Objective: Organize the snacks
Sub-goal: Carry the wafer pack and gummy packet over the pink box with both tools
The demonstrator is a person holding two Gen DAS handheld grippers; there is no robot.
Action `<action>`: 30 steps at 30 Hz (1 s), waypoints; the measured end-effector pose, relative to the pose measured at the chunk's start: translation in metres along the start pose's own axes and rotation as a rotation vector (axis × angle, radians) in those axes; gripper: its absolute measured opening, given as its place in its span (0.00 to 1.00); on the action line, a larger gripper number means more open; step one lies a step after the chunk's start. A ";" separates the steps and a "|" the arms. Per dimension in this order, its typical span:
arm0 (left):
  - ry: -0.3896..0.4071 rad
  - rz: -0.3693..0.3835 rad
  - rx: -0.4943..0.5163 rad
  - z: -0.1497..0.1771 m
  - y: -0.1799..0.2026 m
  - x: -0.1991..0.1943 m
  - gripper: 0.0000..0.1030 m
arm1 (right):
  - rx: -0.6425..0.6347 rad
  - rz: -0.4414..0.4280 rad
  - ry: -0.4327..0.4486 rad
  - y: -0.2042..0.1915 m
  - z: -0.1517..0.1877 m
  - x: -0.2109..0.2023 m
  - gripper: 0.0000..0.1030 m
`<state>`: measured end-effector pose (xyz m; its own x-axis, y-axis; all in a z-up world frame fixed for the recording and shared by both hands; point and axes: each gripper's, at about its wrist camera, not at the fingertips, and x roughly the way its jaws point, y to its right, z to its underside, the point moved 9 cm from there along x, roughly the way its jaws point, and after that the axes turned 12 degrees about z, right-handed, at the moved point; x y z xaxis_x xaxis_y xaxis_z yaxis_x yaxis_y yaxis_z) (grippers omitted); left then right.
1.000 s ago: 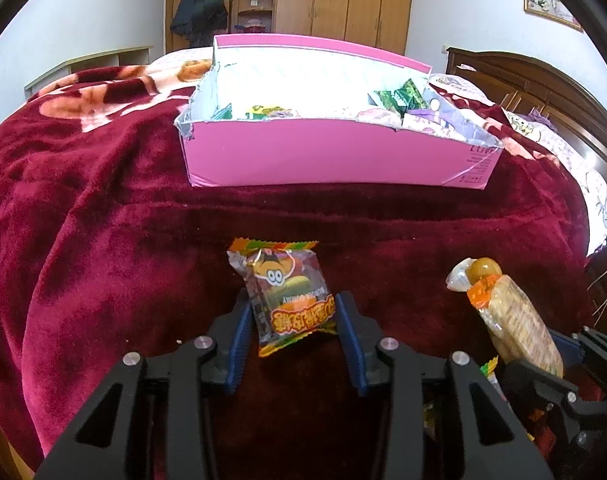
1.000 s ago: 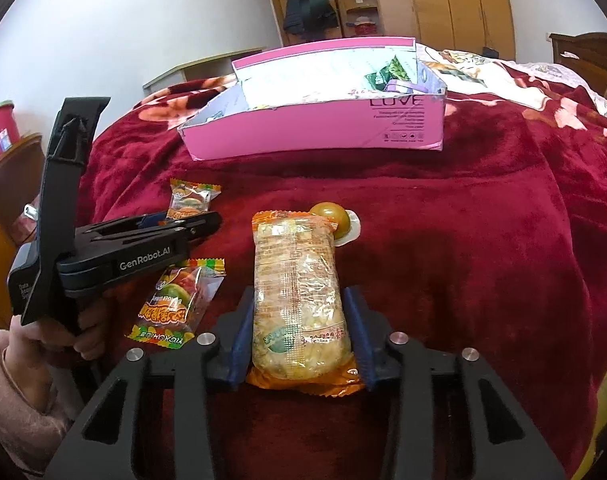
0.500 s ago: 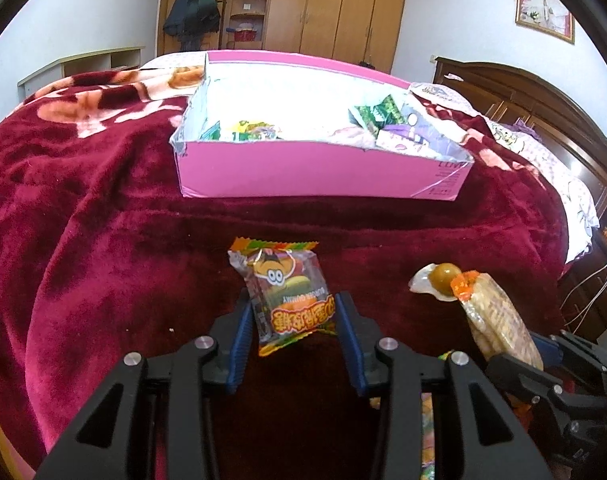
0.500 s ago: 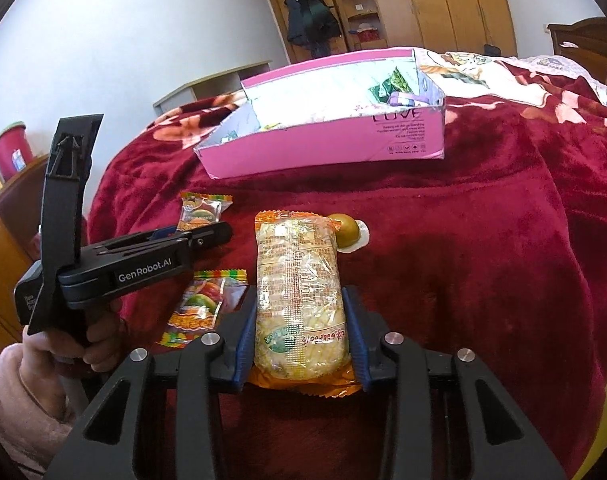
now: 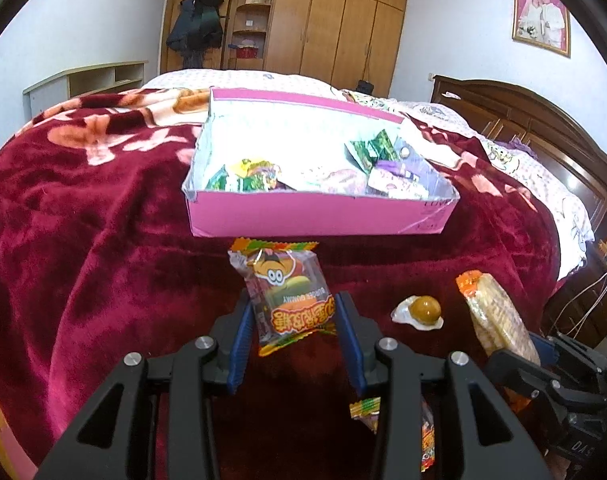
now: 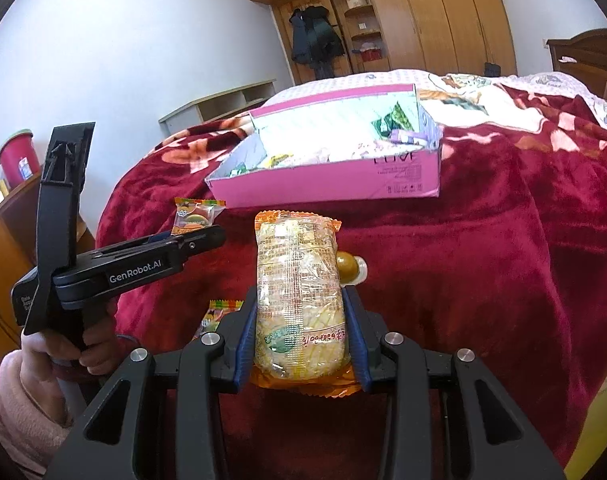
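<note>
A bed (image 5: 83, 240) under a dark red floral blanket (image 6: 503, 240) carries a pink box (image 5: 315, 220) of snacks, a wrapped brown egg (image 5: 423, 309) and a small gummy packet (image 5: 367, 410) lying nearer the camera.

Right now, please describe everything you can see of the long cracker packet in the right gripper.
The long cracker packet is a clear plastic wrapper with orange crimped ends and printed text, showing pale yellowish crackers inside. The right gripper is shut on it, the blue pads pressing its two long sides near the lower end. It is lifted above the red blanket and points toward the pink box. In the left wrist view it shows tilted at the right edge.
</note>
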<state>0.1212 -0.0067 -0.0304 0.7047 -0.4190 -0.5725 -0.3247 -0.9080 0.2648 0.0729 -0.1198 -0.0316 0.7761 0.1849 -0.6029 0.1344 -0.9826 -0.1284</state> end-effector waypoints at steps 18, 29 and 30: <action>0.060 -0.011 0.044 -0.053 0.003 0.002 0.40 | -0.035 0.007 0.048 0.003 -0.039 0.002 0.39; 0.070 -0.026 0.059 -0.080 -0.003 0.019 0.40 | -0.052 0.028 0.062 0.008 -0.061 0.006 0.39; 0.069 -0.028 0.061 -0.083 -0.005 0.022 0.40 | -0.050 0.031 0.061 0.009 -0.063 0.007 0.39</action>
<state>0.1908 -0.0118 0.0199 0.7550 -0.3945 -0.5237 -0.3405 -0.9185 0.2010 0.1186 -0.1287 0.0123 0.8164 0.1542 -0.5565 0.1392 -0.9878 -0.0694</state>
